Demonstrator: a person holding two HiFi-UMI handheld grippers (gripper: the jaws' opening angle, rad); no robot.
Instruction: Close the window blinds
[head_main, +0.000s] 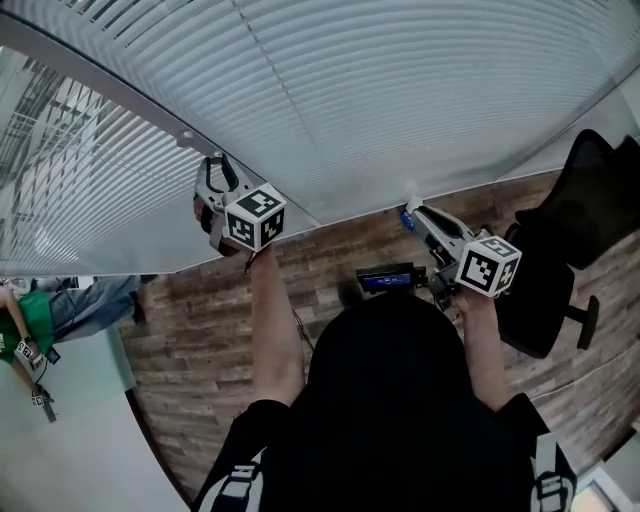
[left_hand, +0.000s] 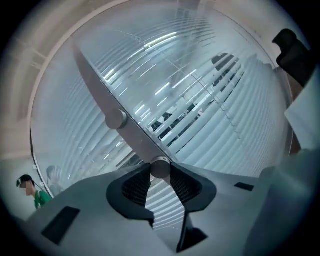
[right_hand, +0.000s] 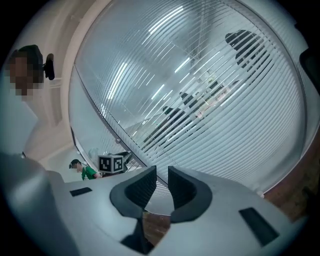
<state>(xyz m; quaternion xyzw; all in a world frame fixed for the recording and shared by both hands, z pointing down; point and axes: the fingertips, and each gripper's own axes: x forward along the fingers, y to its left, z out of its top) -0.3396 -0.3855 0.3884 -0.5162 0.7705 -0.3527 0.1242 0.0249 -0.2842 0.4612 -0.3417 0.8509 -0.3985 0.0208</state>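
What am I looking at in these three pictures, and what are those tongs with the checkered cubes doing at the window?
No robot: a person holds tongs in each hand. The head view comes from a camera on the person's head, looking down past the arms to the wooden floor and an office chair. The two gripper views ride on the tongs and look along them at the blinds. The left tongs are shut on a round knob on the metal bar beside the blinds. The right tongs stand slightly apart with nothing between them.
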